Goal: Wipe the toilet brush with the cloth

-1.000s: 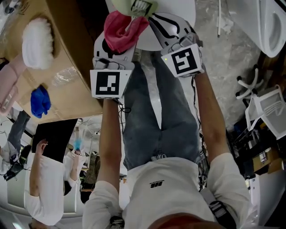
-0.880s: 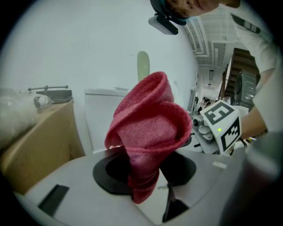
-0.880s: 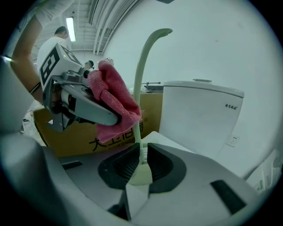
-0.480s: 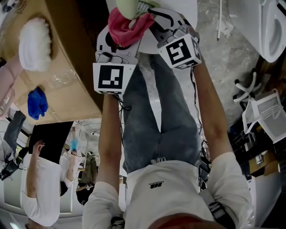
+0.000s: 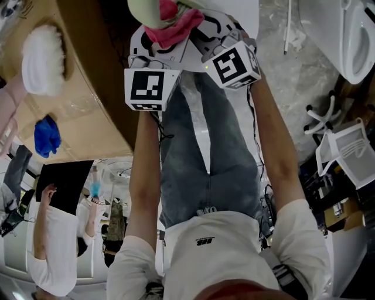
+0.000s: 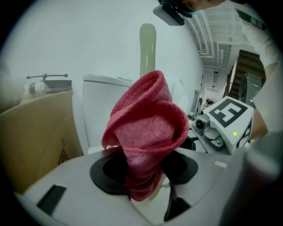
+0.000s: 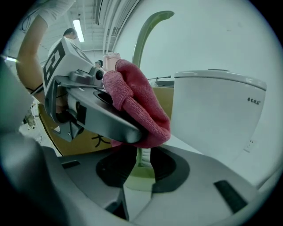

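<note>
A red cloth is bunched up in my left gripper, which is shut on it. The cloth is wrapped against the pale green handle of the toilet brush. My right gripper is shut on the lower part of that handle. In the head view both grippers are held out over the person's legs: the left gripper and the right gripper meet at the cloth, with a pale green part of the brush at the top edge. The handle rises behind the cloth.
A white toilet stands close behind the grippers. A cardboard box lies to the left, with a white fluffy thing and a blue item on it. A white rack and clutter are at the right. A person in white is lower left.
Both grippers have moved toward the top of the head view. The right gripper's cube has shifted left toward the left one, and the cloth has slid further along the brush.
</note>
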{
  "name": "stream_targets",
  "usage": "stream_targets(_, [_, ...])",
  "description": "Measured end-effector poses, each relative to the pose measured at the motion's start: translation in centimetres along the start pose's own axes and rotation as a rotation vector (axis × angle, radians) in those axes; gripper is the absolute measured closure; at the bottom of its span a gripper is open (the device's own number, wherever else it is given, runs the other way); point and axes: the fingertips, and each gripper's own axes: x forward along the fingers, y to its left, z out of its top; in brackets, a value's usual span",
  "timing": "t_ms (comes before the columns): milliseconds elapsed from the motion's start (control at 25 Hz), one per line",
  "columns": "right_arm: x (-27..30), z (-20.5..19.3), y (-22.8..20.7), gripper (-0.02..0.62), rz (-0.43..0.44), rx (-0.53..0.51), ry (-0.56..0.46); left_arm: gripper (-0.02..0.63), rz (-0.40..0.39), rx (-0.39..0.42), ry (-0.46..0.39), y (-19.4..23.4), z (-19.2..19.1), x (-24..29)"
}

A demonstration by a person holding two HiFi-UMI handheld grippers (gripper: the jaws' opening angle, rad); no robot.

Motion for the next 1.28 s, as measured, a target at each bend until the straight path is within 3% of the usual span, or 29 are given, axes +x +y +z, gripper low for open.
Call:
stream_targets(200, [0.5, -0.8, 0.1, 0.524, 0.003, 0.001, 0.002, 0.392, 0.005, -0.001, 0.013, 0.2, -0.7, 1.0])
stream_targets(440, [0.7, -1.9, 0.1, 0.552, -0.03, -0.019, 0.018, 0.469, 0.003, -0.002, -0.001, -0.3, -1.4, 2.0])
stream_targets(880, [0.6, -1.6, 0.0, 0.561, -0.037, 0.018, -0.012, 0.48, -0.009, 0.001, 0.01, -0.2, -1.1, 1.9])
stream_targets(1280, [0.7, -2.1, 0.0, 0.565, -0.058, 0.01, 0.004, 0.479, -0.045, 0.052, -0.027, -0.8, 2.8, -0.3])
